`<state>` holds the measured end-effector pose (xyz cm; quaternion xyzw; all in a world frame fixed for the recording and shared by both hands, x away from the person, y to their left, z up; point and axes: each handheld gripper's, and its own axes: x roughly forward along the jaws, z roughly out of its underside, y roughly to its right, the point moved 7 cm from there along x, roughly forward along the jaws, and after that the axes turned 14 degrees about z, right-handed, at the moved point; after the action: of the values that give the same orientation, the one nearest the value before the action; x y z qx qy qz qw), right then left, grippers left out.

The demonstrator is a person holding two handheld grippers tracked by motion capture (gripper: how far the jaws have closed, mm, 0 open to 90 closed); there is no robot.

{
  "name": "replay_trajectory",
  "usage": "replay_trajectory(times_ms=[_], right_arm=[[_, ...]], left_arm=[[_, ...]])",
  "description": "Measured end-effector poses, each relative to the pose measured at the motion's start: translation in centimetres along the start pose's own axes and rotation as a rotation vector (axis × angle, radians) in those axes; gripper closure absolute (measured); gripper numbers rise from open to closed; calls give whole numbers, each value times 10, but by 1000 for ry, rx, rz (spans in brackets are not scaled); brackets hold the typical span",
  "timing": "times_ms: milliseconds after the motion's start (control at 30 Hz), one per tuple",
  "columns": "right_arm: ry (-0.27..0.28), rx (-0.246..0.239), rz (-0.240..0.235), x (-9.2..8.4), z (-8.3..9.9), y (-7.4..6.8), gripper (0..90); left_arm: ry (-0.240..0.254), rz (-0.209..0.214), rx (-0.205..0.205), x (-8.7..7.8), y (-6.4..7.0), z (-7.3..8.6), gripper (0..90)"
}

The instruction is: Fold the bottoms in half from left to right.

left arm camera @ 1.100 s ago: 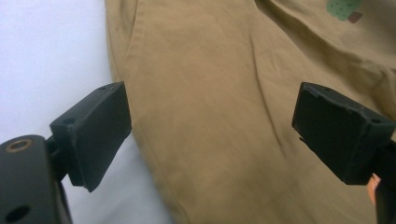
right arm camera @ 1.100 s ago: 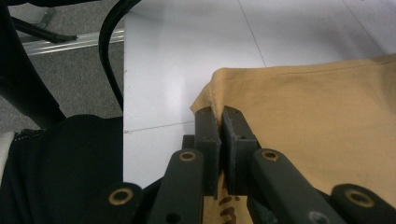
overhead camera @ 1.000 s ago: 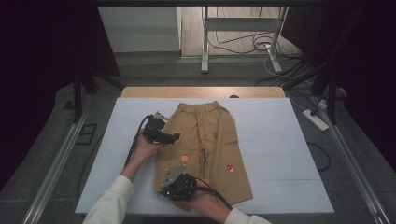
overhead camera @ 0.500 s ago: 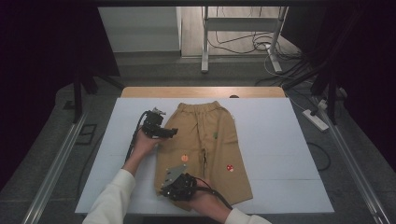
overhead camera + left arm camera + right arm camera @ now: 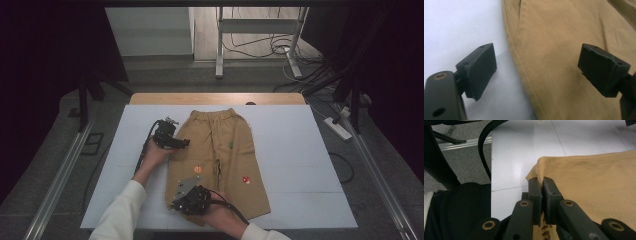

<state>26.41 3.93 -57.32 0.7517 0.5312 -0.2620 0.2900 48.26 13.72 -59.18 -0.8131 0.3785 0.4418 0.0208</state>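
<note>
A big white table (image 5: 300, 165) is sitting in a dark room, with a grey floor and cables lying behind it. A pair of tan shorts (image 5: 220, 150) is lying flat in the middle of the table, with the waistband at the far end and the two legs pointing toward the person. Little pictures are showing on the cloth, an orange one and a red one.

The right gripper (image 5: 192, 200) is biting down on the near corner of the left leg's hem. In the right gripper view its jaws are pressing tight together, with the tan cloth (image 5: 586, 185) pinched between them.

The left gripper (image 5: 175, 142) is hanging over the left side of the shorts, near the waist. Its jaws have just been closing a little, but they are standing wide apart and not pinching anything. In the left gripper view the side seam (image 5: 521, 57) is running between them, one jaw over the white table and one over the cloth.

The shorts are looking soft, light and floppy. They will probably bend and sag wherever nothing is holding them. A good place to grab is the thick edge: the hem, the side seam or the waistband. Pinching just the top layer in the middle may make the cloth slip out or bunch up.
</note>
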Motion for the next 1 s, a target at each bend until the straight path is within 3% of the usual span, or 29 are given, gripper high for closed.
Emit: replay_trajectory(times_ms=[267, 333, 433, 533, 600, 733, 1000], right_arm=[[-4, -5, 2, 1, 1, 0, 851], [-5, -7, 2, 1, 1, 0, 851], [-7, -8, 3, 1, 2, 0, 852], [-7, -8, 2, 1, 2, 0, 852], [-5, -6, 0, 1, 1, 0, 852], [2, -10, -3, 0, 1, 0, 852], [11, -7, -6, -3, -1, 0, 852]], left_arm=[[-16, -36, 19, 0, 0, 3, 252], [-12, -27, 20, -2, 1, 4, 347], [-18, 2, 14, -5, 3, 5, 575], [-20, 61, 8, -4, 8, 5, 749], [-25, 77, 17, -4, 10, 5, 820], [-24, 94, 28, -4, 13, 4, 829], [24, 131, 55, -15, 25, -6, 836]])
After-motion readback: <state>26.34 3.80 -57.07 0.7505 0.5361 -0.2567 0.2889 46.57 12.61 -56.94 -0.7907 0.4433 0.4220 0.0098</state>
